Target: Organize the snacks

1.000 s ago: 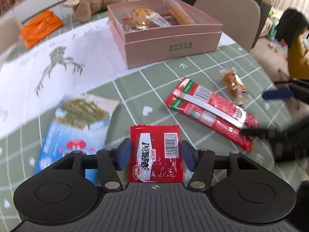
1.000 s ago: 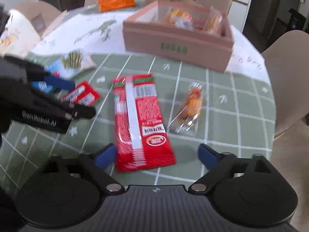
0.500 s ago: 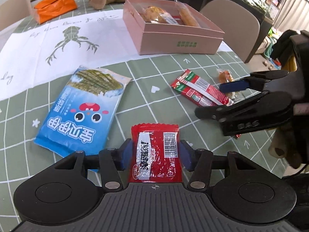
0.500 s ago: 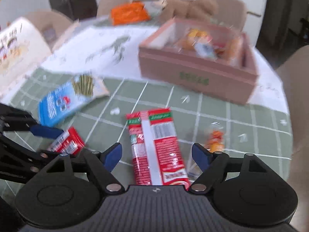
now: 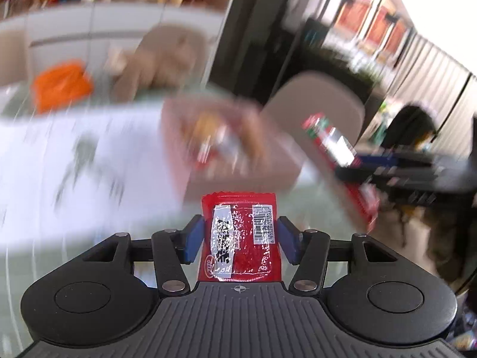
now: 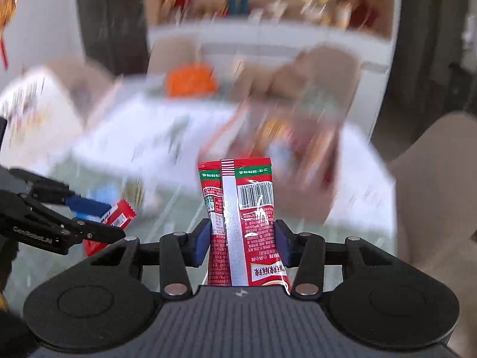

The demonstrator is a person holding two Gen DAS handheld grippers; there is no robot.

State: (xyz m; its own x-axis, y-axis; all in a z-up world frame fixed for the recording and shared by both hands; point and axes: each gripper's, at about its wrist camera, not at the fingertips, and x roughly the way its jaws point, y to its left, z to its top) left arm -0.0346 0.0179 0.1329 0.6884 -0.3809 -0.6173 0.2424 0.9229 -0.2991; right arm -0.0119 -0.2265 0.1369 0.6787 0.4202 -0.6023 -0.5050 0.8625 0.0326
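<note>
A small red snack packet point(image 5: 238, 238) is pinched between the blue pads of my left gripper point(image 5: 241, 223), lifted off the table. My right gripper point(image 6: 242, 229) has its jaws closing on a long red packet point(image 6: 238, 197), and the pads press its sides. The long packet stands up out of the fingers, clear of the table. Ahead of both, blurred, is the open pink box point(image 5: 238, 179) with wrapped snacks inside. In the left wrist view the right gripper point(image 5: 387, 164) and its long packet point(image 5: 328, 137) sit to the right; in the right wrist view the left gripper point(image 6: 86, 208) is at lower left.
A white paper sheet point(image 5: 74, 164) covers the table's left part. An orange bag point(image 5: 59, 85) and a brown plush toy point(image 5: 161, 56) lie at the far edge. A beige chair point(image 5: 316, 98) stands behind the box. A blue packet point(image 6: 104, 192) lies on the green cloth.
Both grippers have risen and tilted toward the pink box. The right gripper, open around the long red packet before, now grips it and has lifted it. The left still holds the small packet.
</note>
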